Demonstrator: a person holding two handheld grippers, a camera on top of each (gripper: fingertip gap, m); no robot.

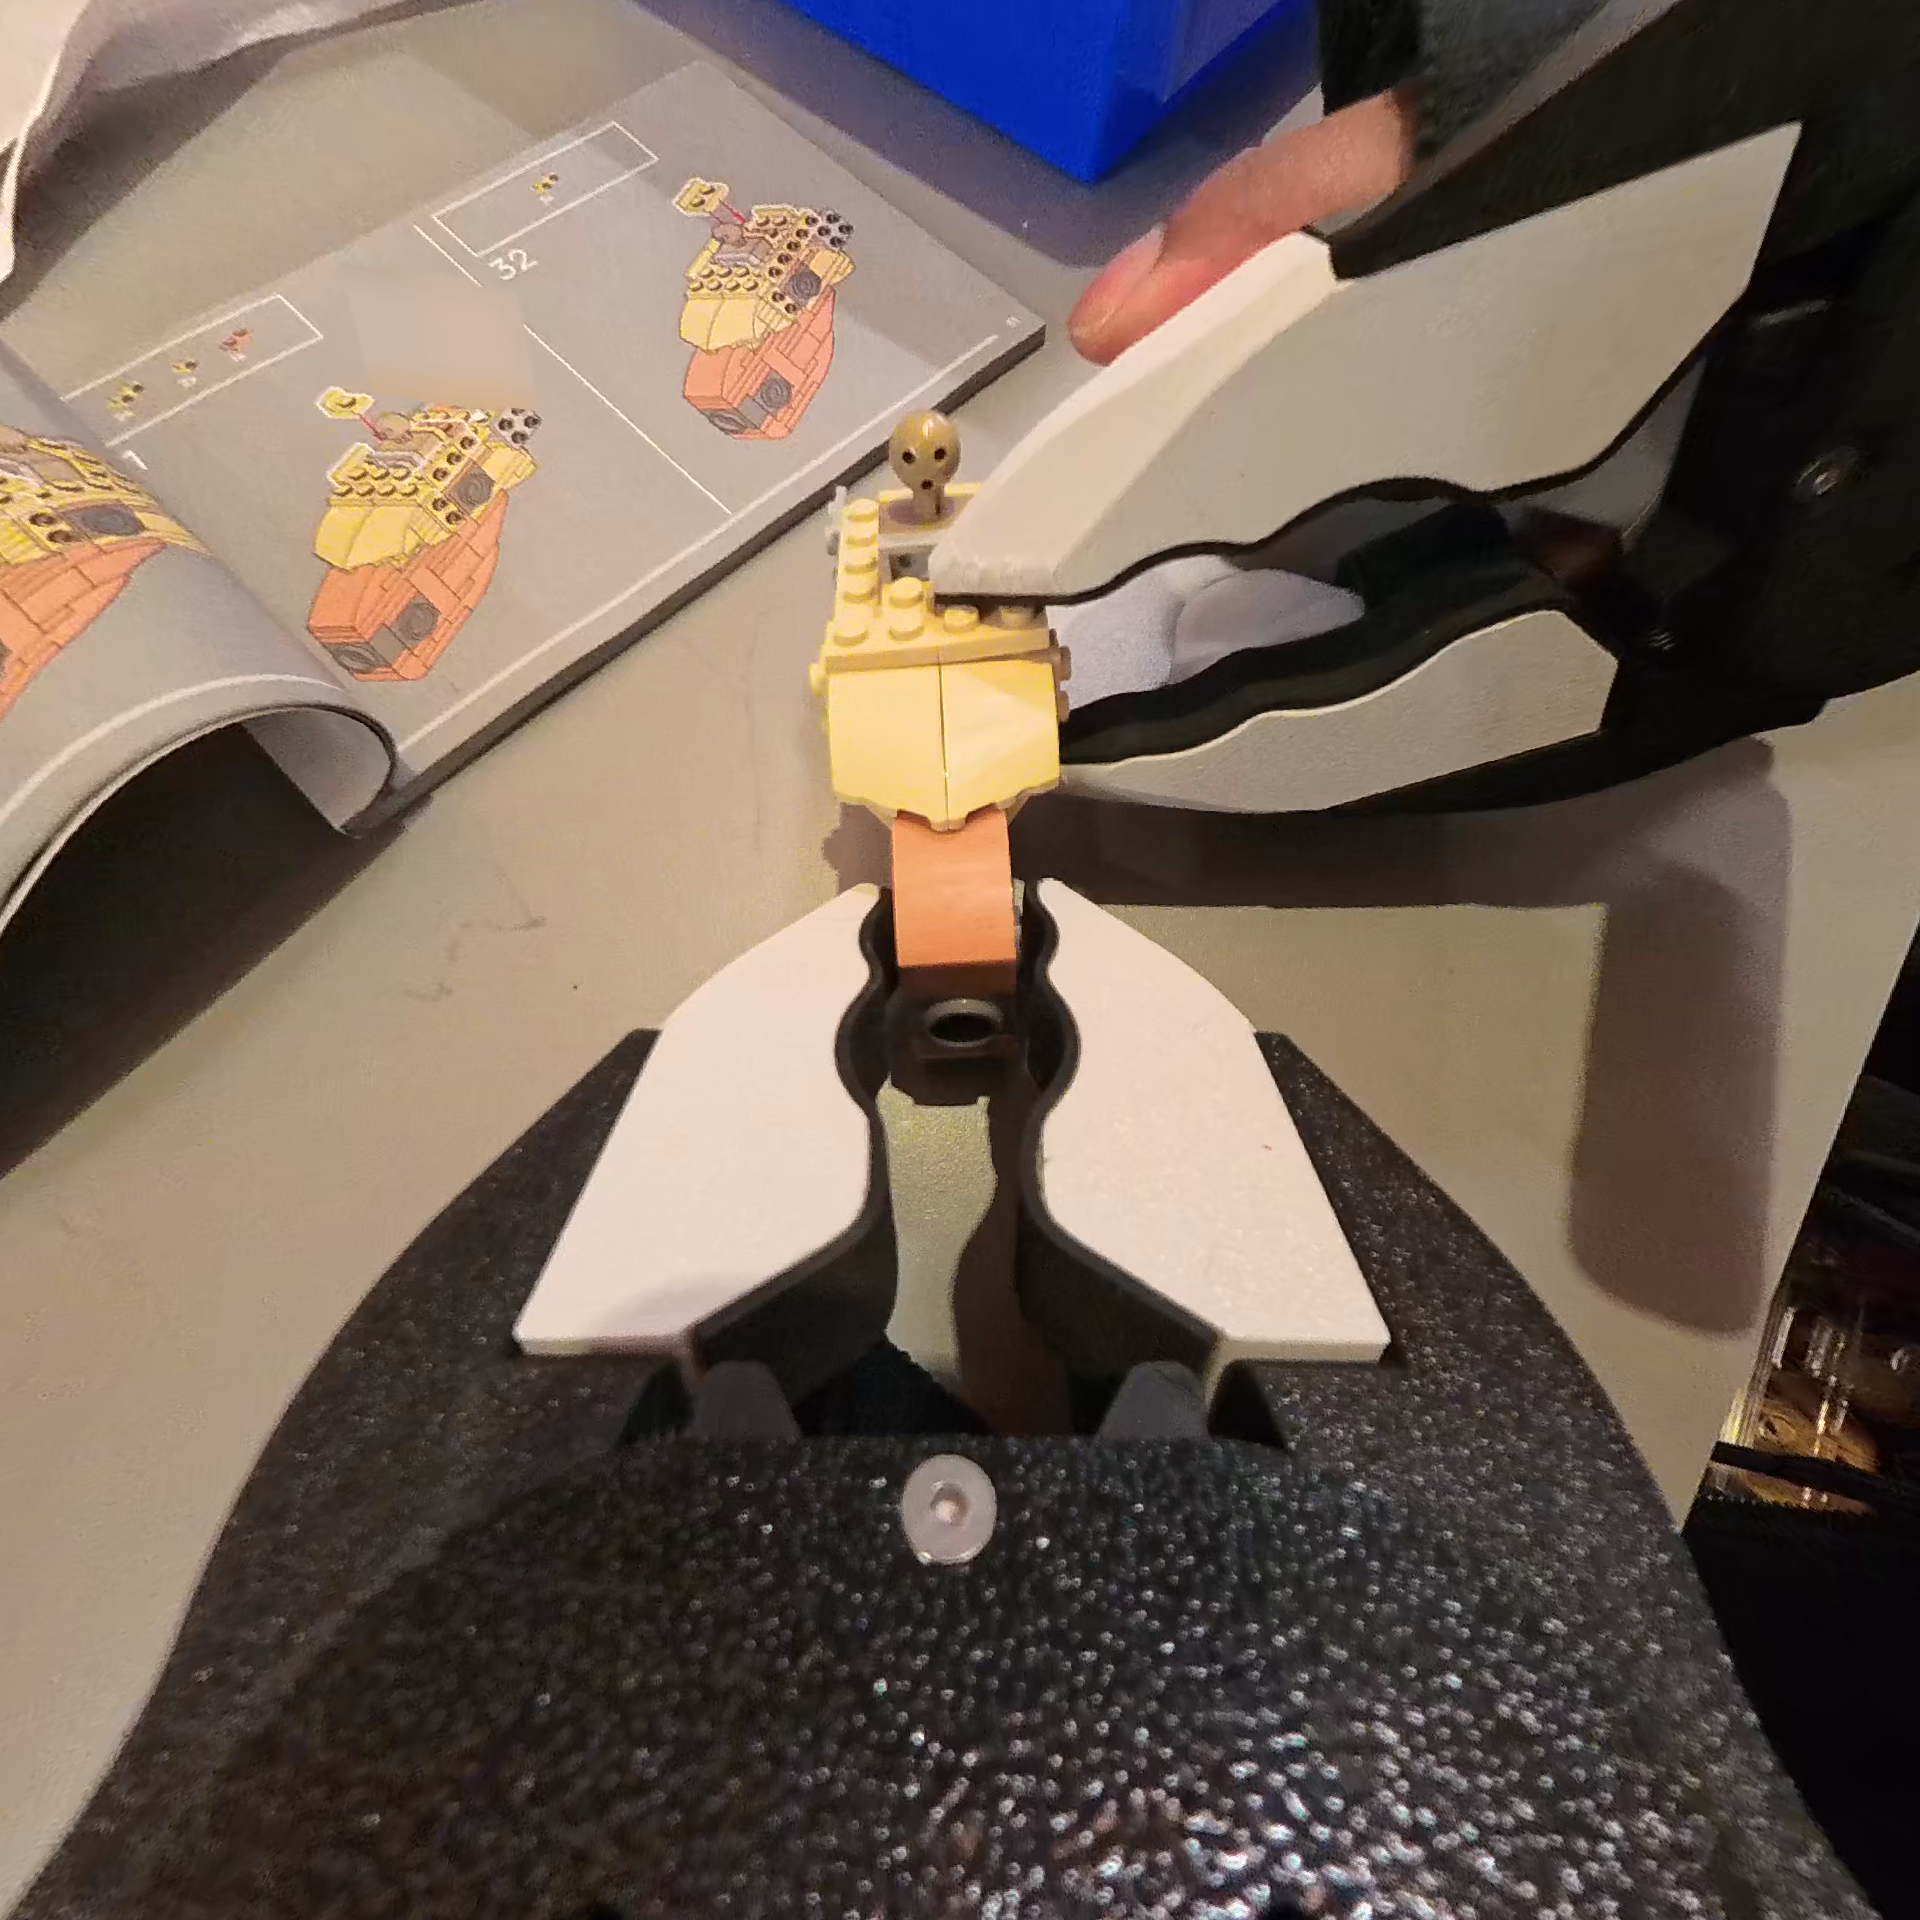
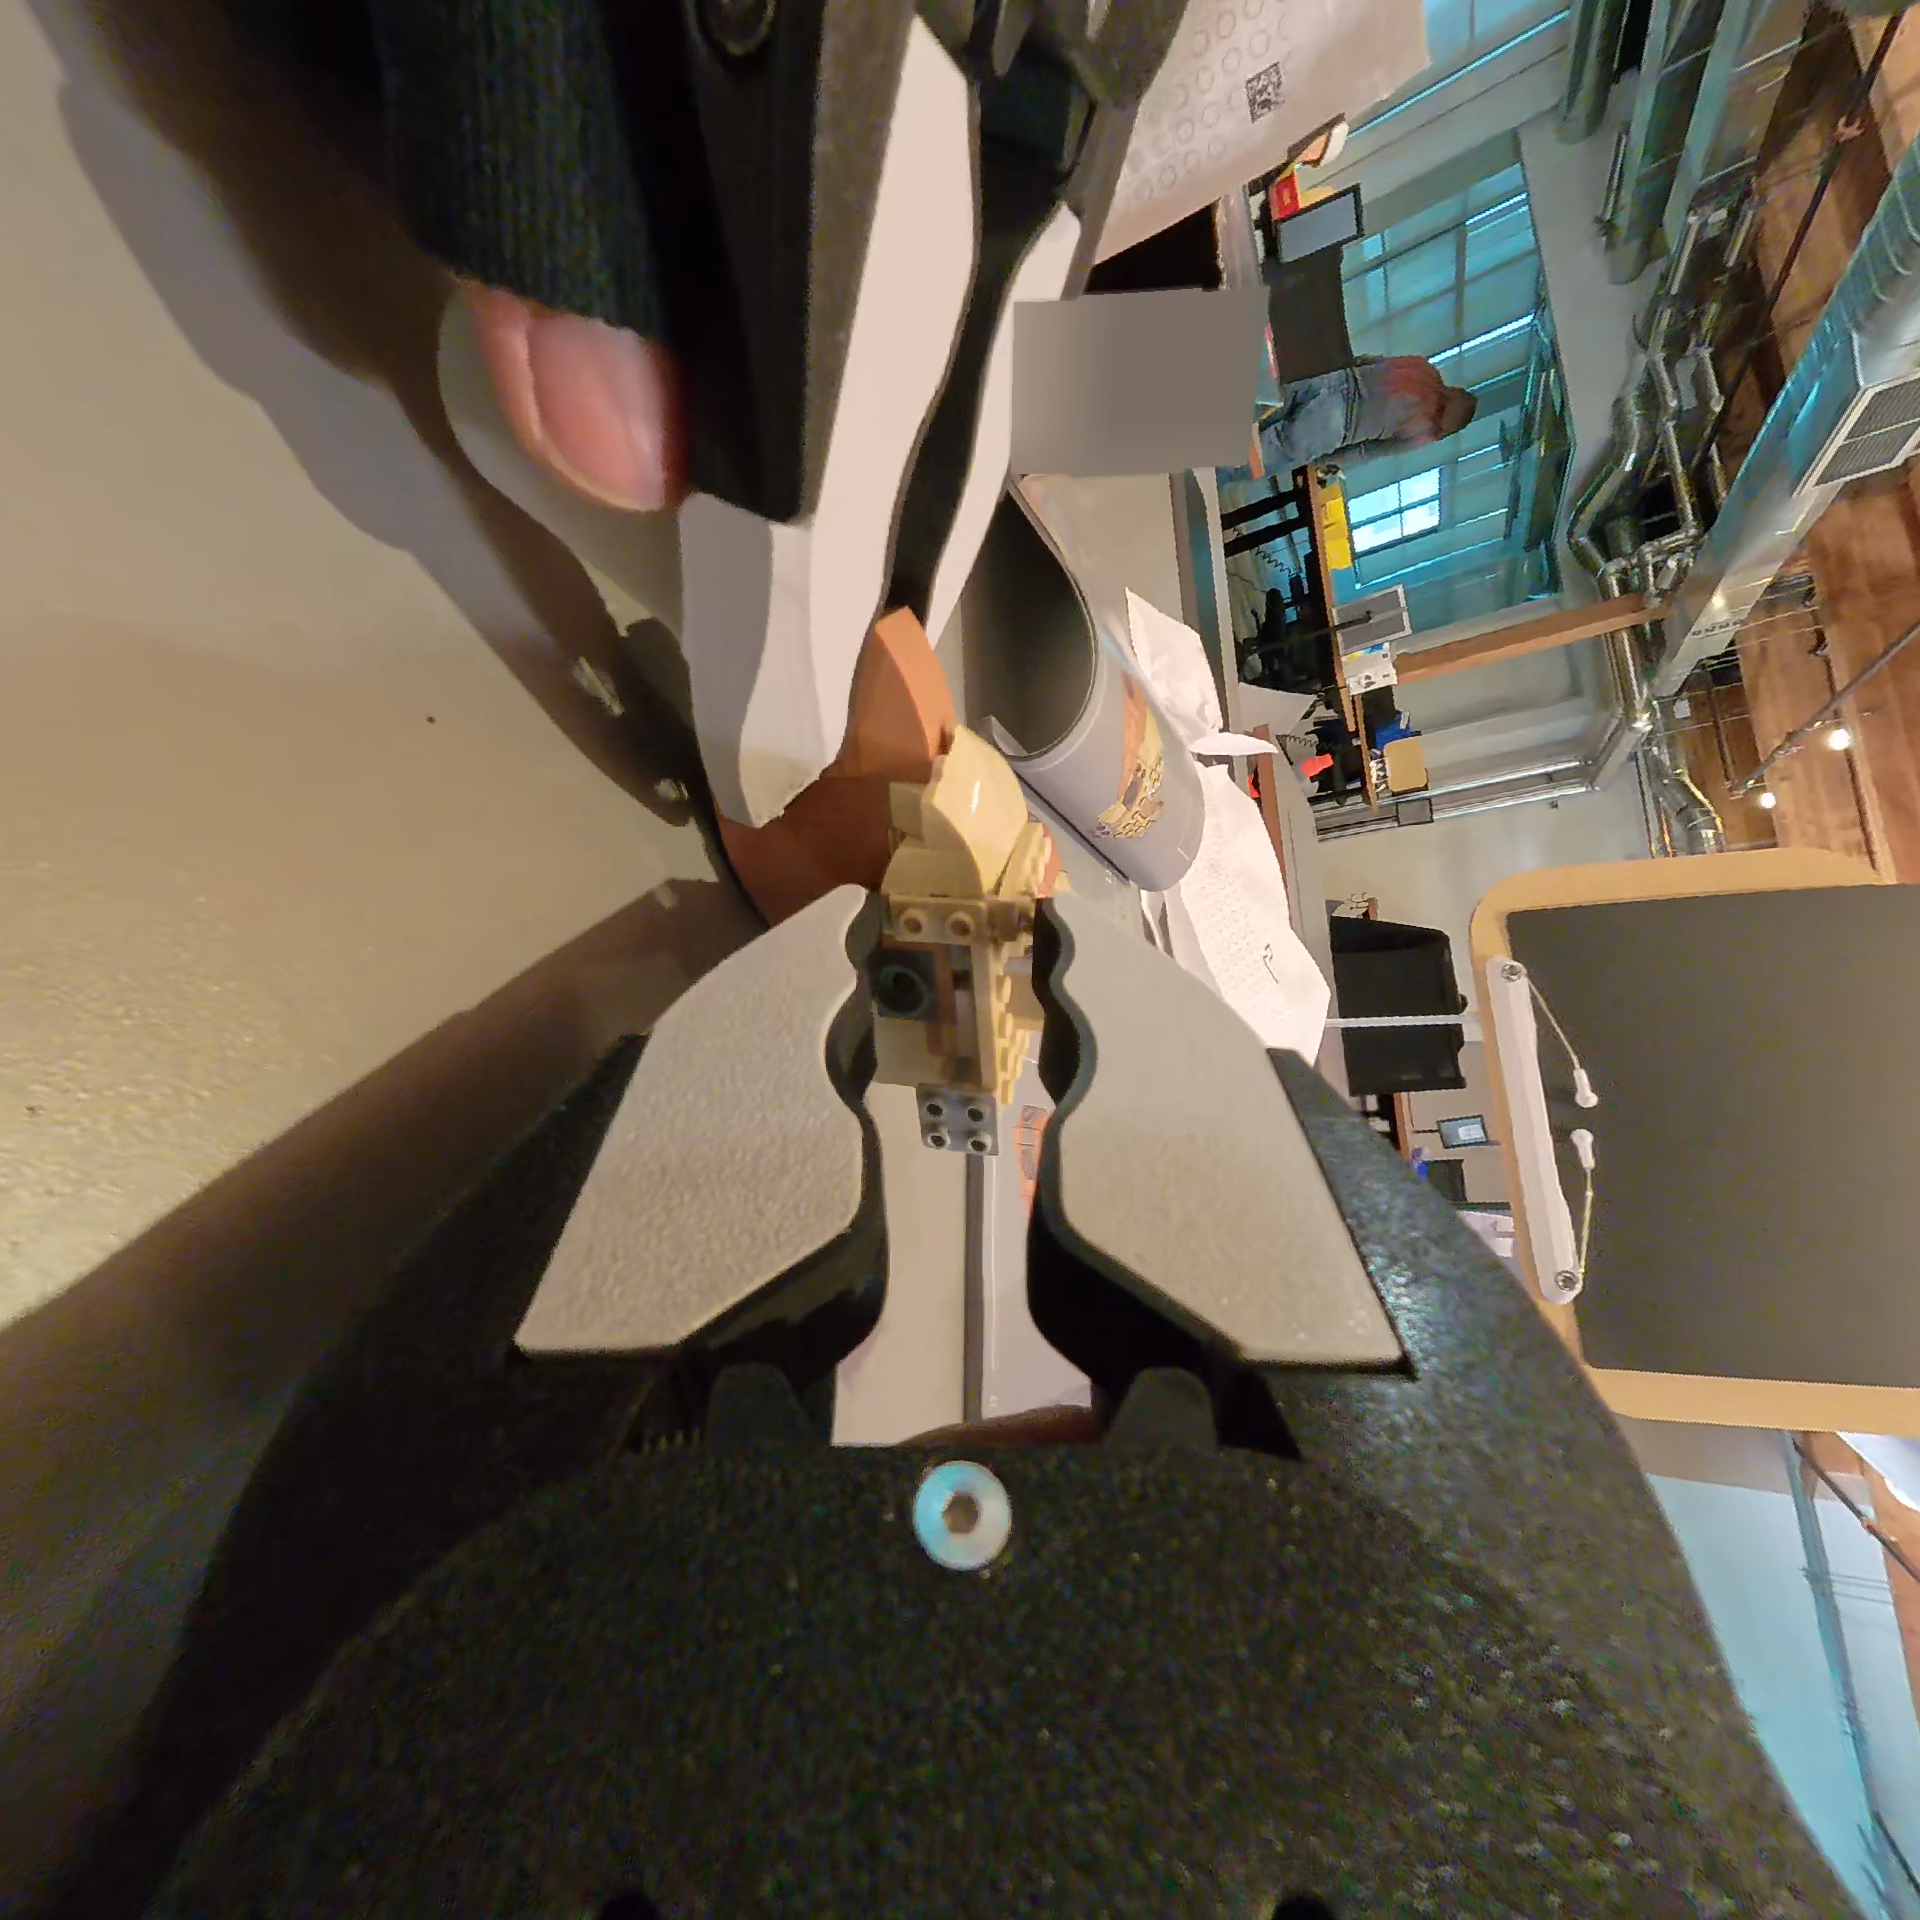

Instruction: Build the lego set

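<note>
Left wrist view: both tools, left tool [image 1: 951,914] and right tool [image 1: 1023,665], clamp the tan-and-orange lego model [image 1: 940,717]

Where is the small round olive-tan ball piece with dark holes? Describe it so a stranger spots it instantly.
Start at the open grey instruction booklet on the table. Just right of its page corner is the yellow-and-orange lego model, gripped by both grippers. The ball piece stands on a thin stem at its far end, the only round, dotted part.

An open instruction booklet [image 1: 499,395] on the desk [image 1: 312,987], upper left of the frame, carries printed step numbers beside build diagrams. A white sheet [image 2: 1236,94] at the top bears a square code.
</note>
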